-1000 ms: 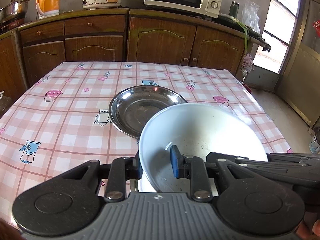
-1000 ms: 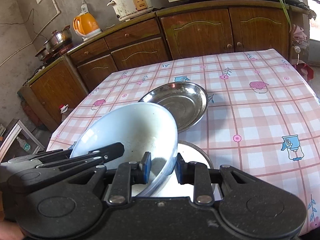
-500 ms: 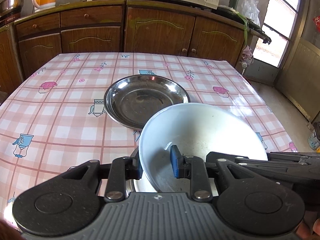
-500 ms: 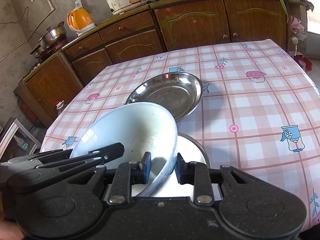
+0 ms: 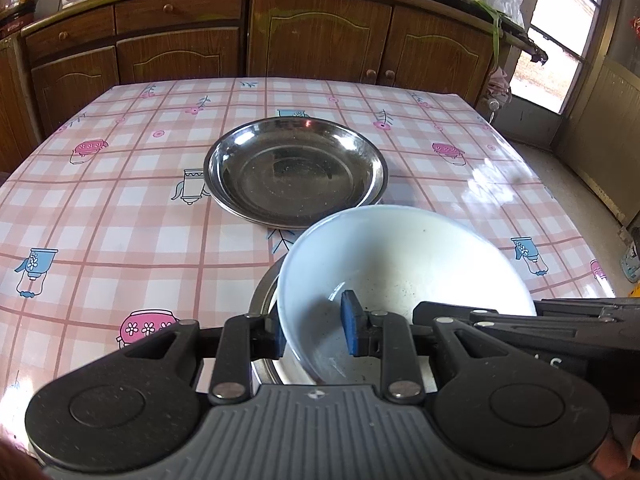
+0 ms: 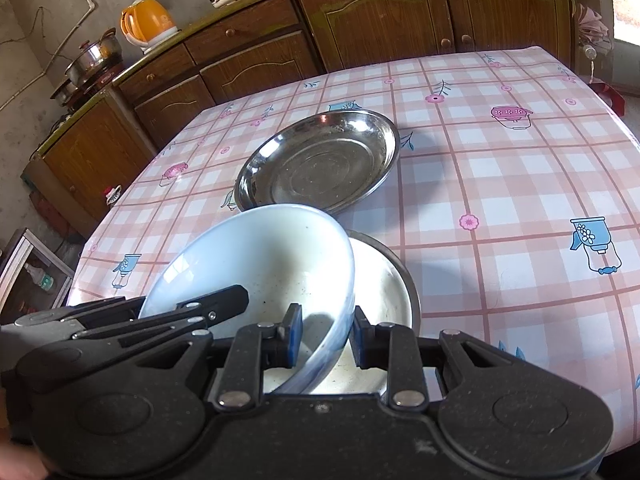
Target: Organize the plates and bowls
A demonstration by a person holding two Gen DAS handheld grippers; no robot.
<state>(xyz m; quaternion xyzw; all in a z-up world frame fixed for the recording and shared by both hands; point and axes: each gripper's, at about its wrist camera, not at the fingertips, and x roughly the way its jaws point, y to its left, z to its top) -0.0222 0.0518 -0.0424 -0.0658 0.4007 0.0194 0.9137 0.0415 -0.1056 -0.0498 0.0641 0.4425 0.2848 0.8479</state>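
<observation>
White bowl (image 5: pixel 404 264) now nearer table (image 5: pixel 120 208)

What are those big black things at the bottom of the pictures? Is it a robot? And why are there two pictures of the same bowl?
It is not a robot. A person holds one grabbing tool in each hand, and each tool has a small camera that looks forward along its jaws. So one picture comes from the left gripper and the other from the right gripper. The black shapes at the bottom are the tools themselves.

Both tools pinch the rim of the same white bowl, one on each side, and hold it tilted. That is why you see it twice, and why each picture also shows the other tool from the side.

Just under the bowl is another dish with a metal rim. Further back a shiny metal plate sits on the table, which has a pink checked cloth.
</observation>
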